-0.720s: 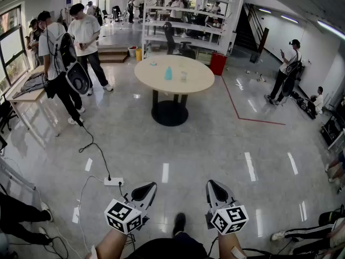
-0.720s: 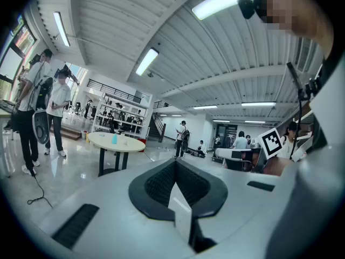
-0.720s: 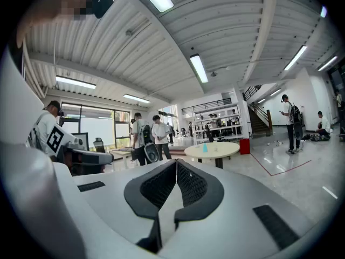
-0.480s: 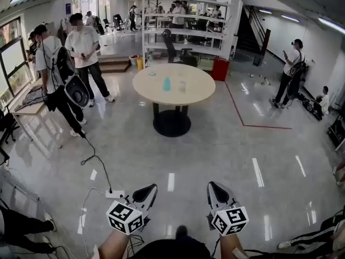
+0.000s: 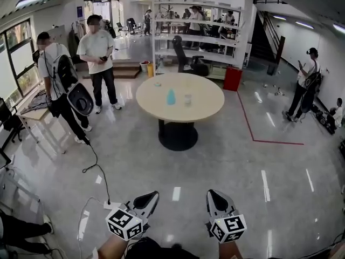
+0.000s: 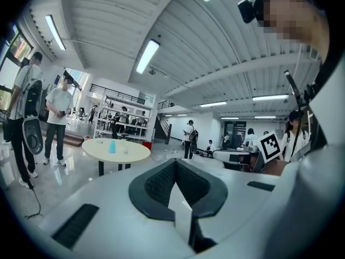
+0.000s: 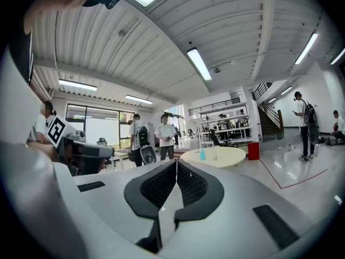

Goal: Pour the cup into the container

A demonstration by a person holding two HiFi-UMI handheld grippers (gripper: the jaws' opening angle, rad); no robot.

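Far ahead stands a round beige table [image 5: 205, 102] on a black pedestal. On it are a light blue cup [image 5: 171, 96] and a small clear container [image 5: 187, 99], side by side near the middle. Both also show tiny in the gripper views, the cup [image 6: 112, 147] left of the container [image 6: 125, 149], and the cup [image 7: 202, 155] again beside the container [image 7: 215, 155]. My left gripper [image 5: 152, 193] and right gripper [image 5: 210, 192] are held low at the bottom of the head view, several metres short of the table. Both are shut with nothing between the jaws.
A power strip [image 5: 110, 204] with a black cable [image 5: 95, 163] lies on the glossy floor just ahead on the left. Two people [image 5: 101, 58] stand left of the table by a desk [image 5: 33, 114]. Shelving [image 5: 199, 31], a red bin [image 5: 233, 79] and a red floor line [image 5: 253, 128] lie beyond.
The table and the people have come nearer and slid lower in the head view as I walk toward them. Both grippers keep their place and stay shut.
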